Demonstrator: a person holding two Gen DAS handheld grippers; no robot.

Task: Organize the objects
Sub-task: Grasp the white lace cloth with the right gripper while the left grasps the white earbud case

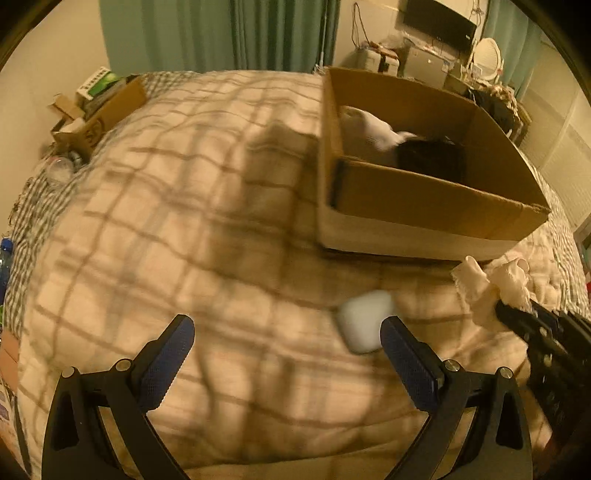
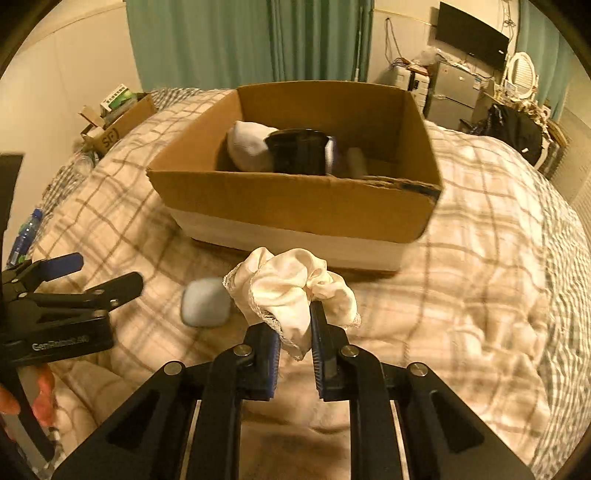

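An open cardboard box (image 2: 295,206) stands on the checked bed; it also shows in the left wrist view (image 1: 436,206). Inside lie a white cloth (image 2: 247,146) and a black cup (image 2: 297,151). My right gripper (image 2: 295,332) is shut on a cream lace-edged cloth (image 2: 284,284), held just in front of the box; the cloth also shows in the left wrist view (image 1: 491,284). A small pale blue rounded case (image 2: 205,301) lies on the bedcover to its left. My left gripper (image 1: 288,332) is open and empty, and the case (image 1: 364,319) sits by its right finger.
A second cardboard box (image 1: 103,114) with packets sits at the bed's far left corner. A blue bottle (image 2: 26,232) lies at the left edge. A fridge, mirror and wall TV (image 2: 471,35) stand at the back right.
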